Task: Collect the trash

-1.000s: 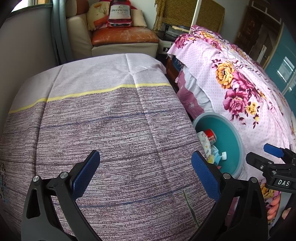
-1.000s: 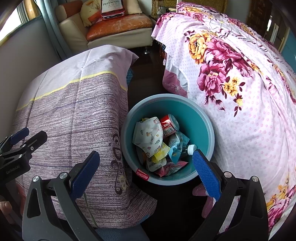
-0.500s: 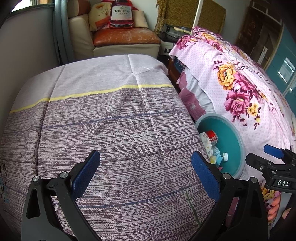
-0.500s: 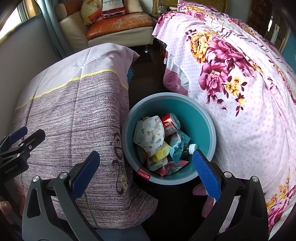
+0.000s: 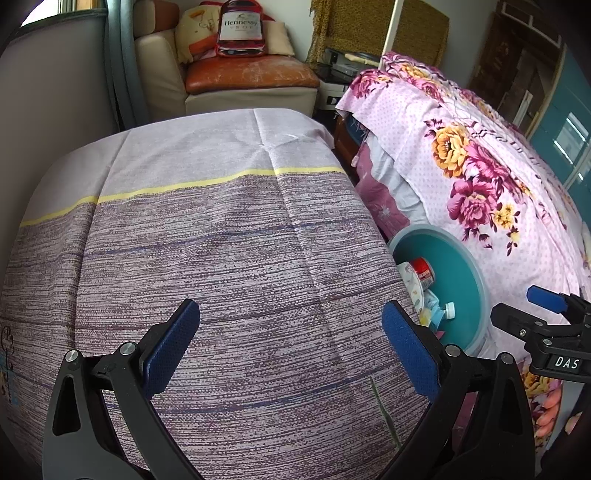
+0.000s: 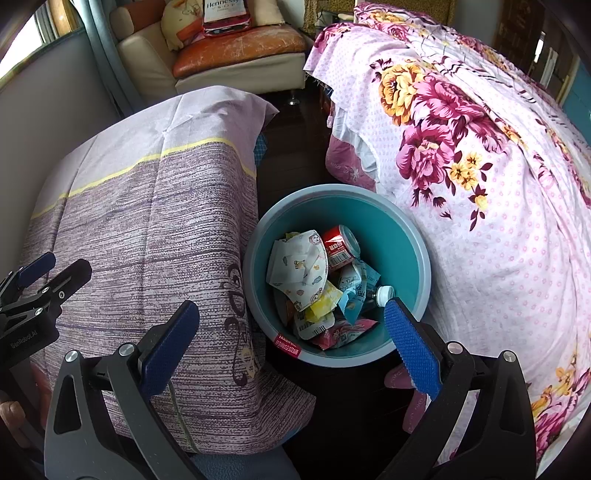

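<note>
A teal bin (image 6: 417, 243) stands on the dark floor between the cloth-covered table (image 6: 147, 229) and the bed. It holds a printed face mask (image 6: 299, 266), a red can (image 6: 341, 245), a white-capped bottle (image 6: 382, 293) and several wrappers. My right gripper (image 6: 291, 339) is open and empty above the bin's near rim. My left gripper (image 5: 290, 343) is open and empty over the table's purple cloth (image 5: 221, 258). The bin also shows in the left wrist view (image 5: 465, 273), partly hidden by the table edge.
A bed with a pink floral cover (image 6: 480, 166) lies on the right. A cream armchair with an orange cushion (image 5: 247, 72) and a Hennessy bag (image 5: 240, 31) stands at the back. A grey wall (image 5: 48, 103) is on the left.
Both views have shifted slightly; the left gripper has drifted a little over the table. Both grippers stay open and empty. The bin's contents have not moved.
</note>
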`<action>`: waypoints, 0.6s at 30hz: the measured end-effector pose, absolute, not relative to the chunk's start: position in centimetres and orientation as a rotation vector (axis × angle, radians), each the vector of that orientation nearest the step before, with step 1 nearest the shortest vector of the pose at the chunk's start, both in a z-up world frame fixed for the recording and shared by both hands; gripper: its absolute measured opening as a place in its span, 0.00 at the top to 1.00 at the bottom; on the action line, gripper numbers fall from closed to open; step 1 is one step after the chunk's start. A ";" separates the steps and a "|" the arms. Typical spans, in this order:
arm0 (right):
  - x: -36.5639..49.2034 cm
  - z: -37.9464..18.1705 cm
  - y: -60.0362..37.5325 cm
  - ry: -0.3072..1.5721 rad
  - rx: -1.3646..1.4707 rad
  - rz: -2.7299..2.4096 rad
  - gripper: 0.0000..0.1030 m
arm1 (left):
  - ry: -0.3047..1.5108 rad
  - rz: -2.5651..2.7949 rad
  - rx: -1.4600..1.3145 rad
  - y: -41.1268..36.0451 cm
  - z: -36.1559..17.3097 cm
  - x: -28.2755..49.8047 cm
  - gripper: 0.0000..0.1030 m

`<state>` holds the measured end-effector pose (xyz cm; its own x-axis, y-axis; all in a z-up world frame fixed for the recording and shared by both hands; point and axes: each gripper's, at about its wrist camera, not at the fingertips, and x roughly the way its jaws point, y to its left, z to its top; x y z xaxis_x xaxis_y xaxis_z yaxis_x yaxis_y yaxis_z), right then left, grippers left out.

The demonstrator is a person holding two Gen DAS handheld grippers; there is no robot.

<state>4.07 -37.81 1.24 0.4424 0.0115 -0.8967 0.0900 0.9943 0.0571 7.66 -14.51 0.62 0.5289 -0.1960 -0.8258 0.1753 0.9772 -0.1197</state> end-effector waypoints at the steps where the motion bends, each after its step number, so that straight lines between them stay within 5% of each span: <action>1: 4.0 1.3 -37.8 1.111 0.102 -0.049 0.07 | 0.988 -0.221 -0.023 -14.6 0.6 7.6 0.04; 18: 4.1 1.4 -37.8 1.110 0.104 -0.049 0.07 | 0.988 -0.219 -0.022 -14.8 0.6 7.5 0.04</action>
